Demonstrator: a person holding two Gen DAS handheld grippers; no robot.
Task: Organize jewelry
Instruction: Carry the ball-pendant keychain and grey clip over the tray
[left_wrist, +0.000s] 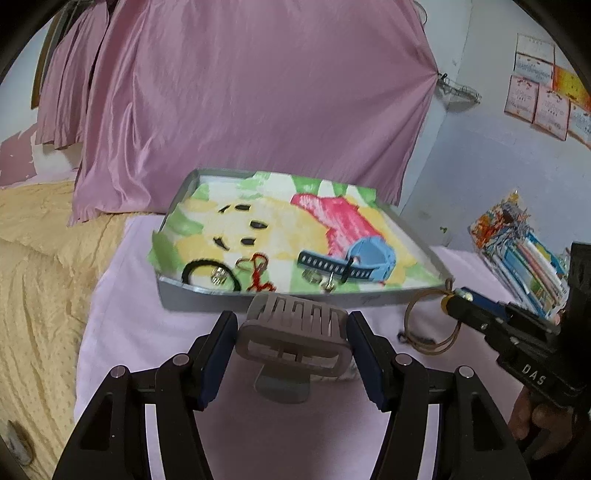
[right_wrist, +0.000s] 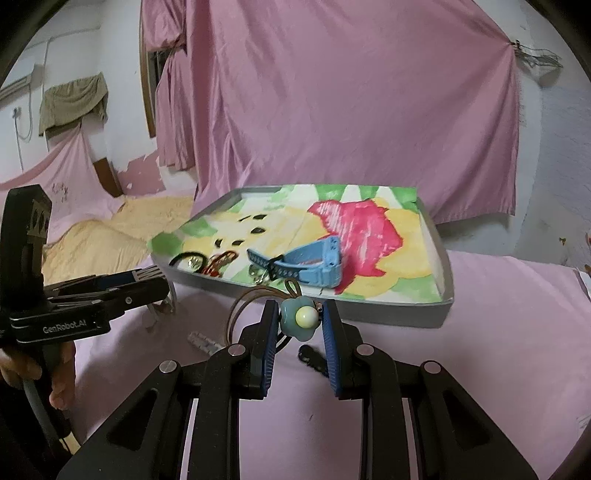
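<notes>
Grey metal tray (left_wrist: 280, 300), lined with a painted cartoon cloth, sits just ahead of you. Your left gripper (left_wrist: 291, 325) clamps a ribbed plastic hair claw (left_wrist: 295, 343); your right gripper (right_wrist: 300, 318) pinches a glossy flower-bead cord bracelet (right_wrist: 301, 318). Lift both clear of the rim, then release gently inside.

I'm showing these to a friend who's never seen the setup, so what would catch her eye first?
Probably the grey tray in the middle of the pink cloth, lined with a loud cartoon towel and holding a blue watch near its front edge. Next, the left gripper in front of the tray, closed on a beige claw hair clip, and the right gripper gripping a blue flower charm on thin brown cord loops.
</notes>
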